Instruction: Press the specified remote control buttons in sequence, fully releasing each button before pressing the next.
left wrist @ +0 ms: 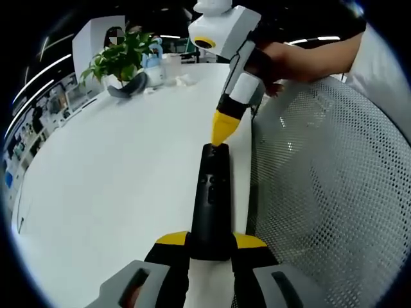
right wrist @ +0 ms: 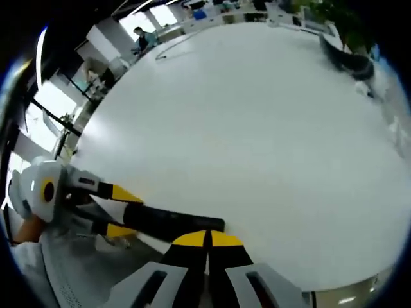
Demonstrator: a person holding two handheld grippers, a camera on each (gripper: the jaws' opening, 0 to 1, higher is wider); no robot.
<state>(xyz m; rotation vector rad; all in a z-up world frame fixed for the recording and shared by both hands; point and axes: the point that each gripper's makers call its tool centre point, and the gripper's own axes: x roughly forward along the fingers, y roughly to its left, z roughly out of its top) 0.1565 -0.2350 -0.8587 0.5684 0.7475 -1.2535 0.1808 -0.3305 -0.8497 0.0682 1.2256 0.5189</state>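
Broad white round-edged table (left wrist: 115, 186); leafy green potted plant (left wrist: 121, 59) at its far edge beside a pale blue bottle (left wrist: 153, 64); white perforated mesh chair back (left wrist: 327, 192) alongside the table.

**Both hand-held grippers closed**

Left hand-held gripper (left wrist: 210, 242): yellow-tipped jaws clamped on the near end of the remote (left wrist: 213, 199). Right hand-held gripper (right wrist: 207, 240): jaws pressed together, tip touching the remote's far end, held in the person's hand (left wrist: 277, 61), forearm extended.
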